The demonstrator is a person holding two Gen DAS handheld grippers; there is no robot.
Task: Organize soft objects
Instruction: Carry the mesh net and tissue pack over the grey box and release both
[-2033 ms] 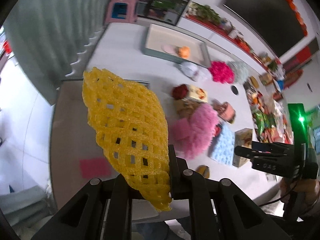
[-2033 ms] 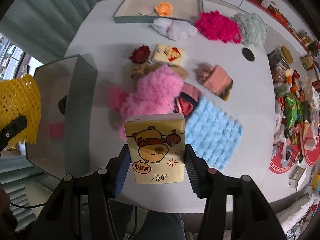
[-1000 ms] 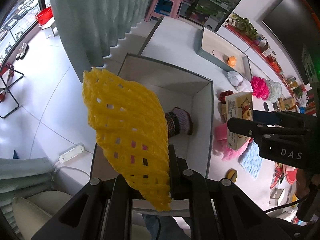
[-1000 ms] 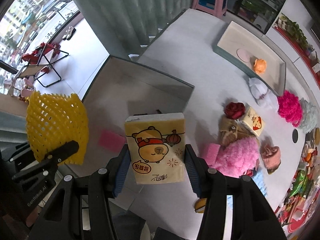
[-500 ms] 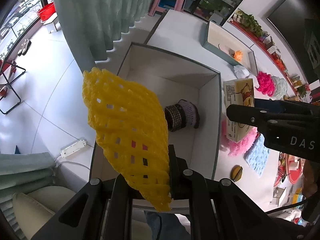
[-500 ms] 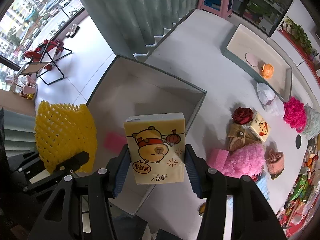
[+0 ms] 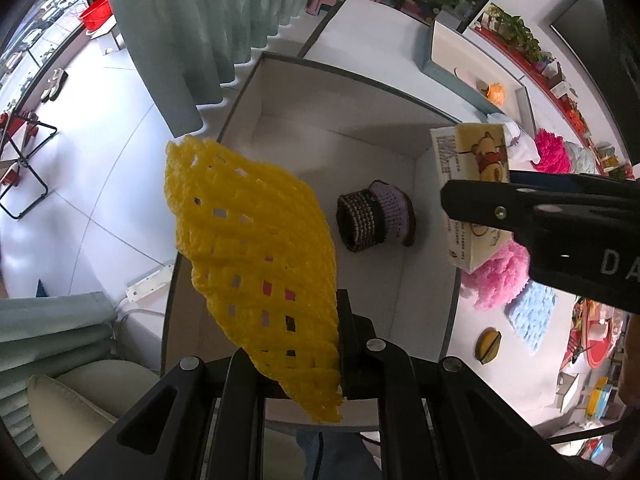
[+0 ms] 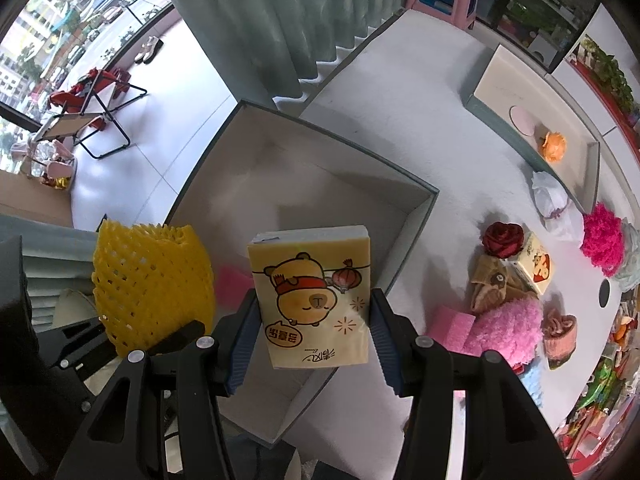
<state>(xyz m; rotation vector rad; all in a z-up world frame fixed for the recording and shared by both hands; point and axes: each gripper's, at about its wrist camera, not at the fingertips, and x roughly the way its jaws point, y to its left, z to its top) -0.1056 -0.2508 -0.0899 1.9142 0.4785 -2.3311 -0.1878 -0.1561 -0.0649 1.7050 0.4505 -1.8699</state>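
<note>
My left gripper (image 7: 320,354) has its fingers pinched tight on the lower edge of the yellow foam net (image 7: 256,256). It is feather-light and springy, so an edge grip serves. My right gripper (image 8: 314,334) holds its fingers about half open, pads pressing both sides of the tissue pack (image 8: 314,296), which is soft and squashy and best held at the flanks. Both hang over the open box (image 7: 432,148). The pack shows a cartoon bear, a lantern and Chinese characters I cannot read; the right gripper's body reads "DA".
</note>
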